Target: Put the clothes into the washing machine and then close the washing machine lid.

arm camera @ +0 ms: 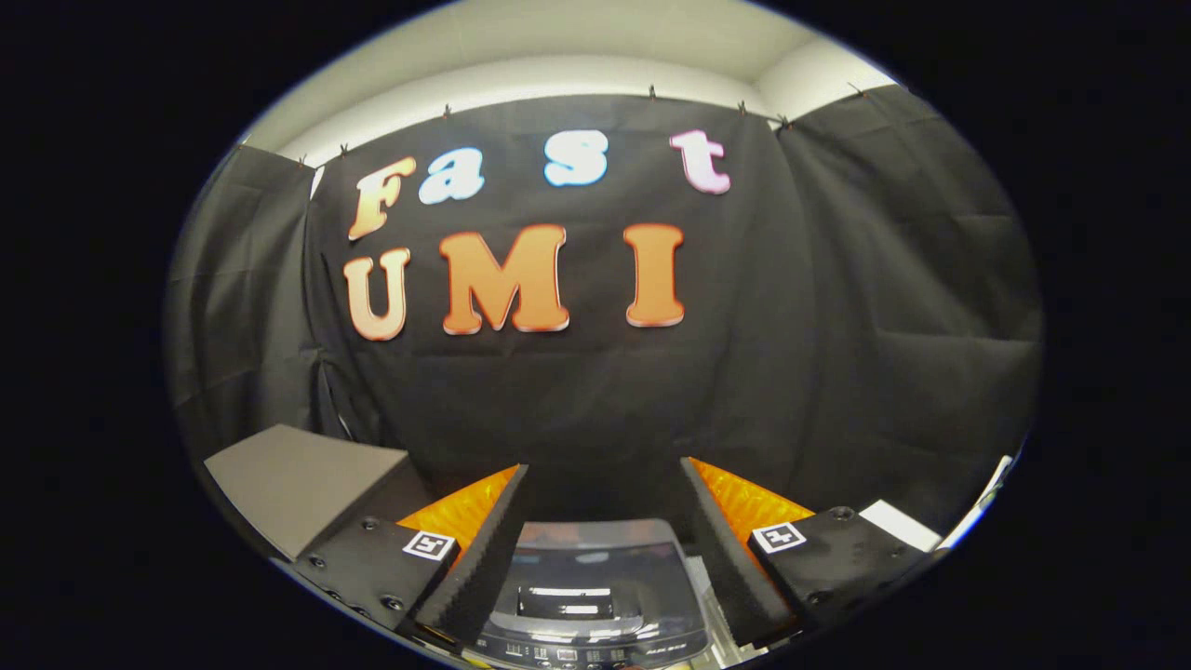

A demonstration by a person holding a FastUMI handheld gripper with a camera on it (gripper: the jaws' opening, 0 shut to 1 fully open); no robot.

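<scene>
Glossy dark plastic is seen at the bottom centre of the frame: the washing machine [595, 596], its lid [595, 568] down and shut, framed between the fingers of the gripper [603, 479], which are spread wide with nothing held. A grey box [298, 479] is set at lower left, black cloth [837, 326] hung behind. Clothes cannot be made out.
</scene>
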